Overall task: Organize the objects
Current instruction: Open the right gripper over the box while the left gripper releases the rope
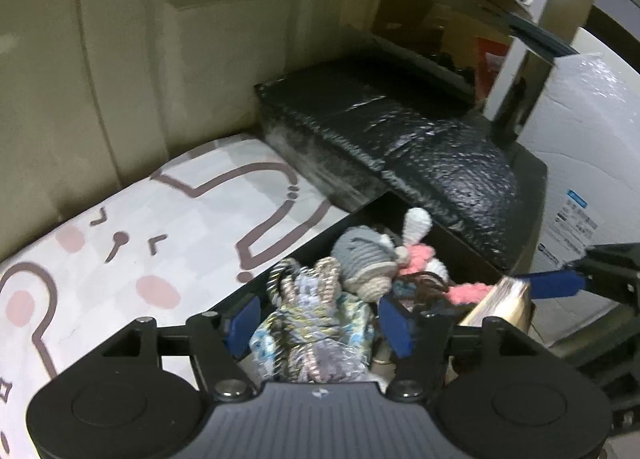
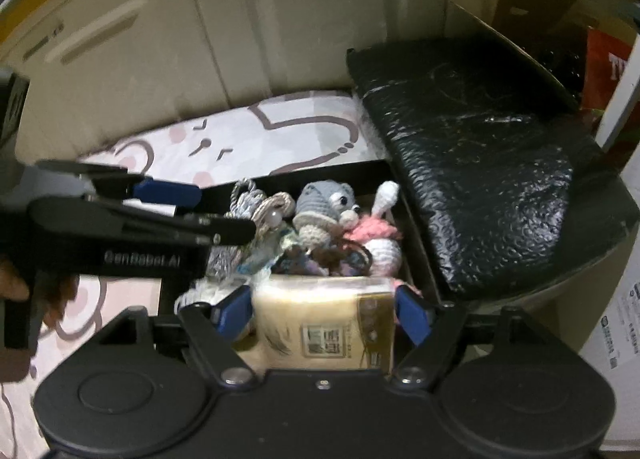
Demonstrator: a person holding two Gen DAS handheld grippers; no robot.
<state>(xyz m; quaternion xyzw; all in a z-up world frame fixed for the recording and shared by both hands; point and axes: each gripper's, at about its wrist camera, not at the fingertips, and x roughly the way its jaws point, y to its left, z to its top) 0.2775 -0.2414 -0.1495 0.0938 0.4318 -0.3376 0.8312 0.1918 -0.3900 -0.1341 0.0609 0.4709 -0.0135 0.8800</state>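
A black open box (image 2: 412,219) holds a grey crocheted animal (image 2: 326,211), a pink and white crocheted bunny (image 2: 380,235) and bundles of coloured cord (image 1: 316,323). My left gripper (image 1: 318,323) hangs over the box with its blue fingers either side of the cord bundle; I cannot tell whether they press it. My right gripper (image 2: 326,309) is shut on a beige tissue pack (image 2: 326,321) and holds it over the box's near end. The pack also shows in the left wrist view (image 1: 498,301). The left gripper's fingers (image 2: 168,191) show from the side in the right wrist view.
The box sits on a white cloth with a brown and pink cartoon print (image 1: 132,235). A black bubble-wrap padded lid or cushion (image 2: 480,163) lies to the right of the box. Cream cabinet doors (image 2: 280,19) stand behind. A white appliance (image 1: 592,163) is at far right.
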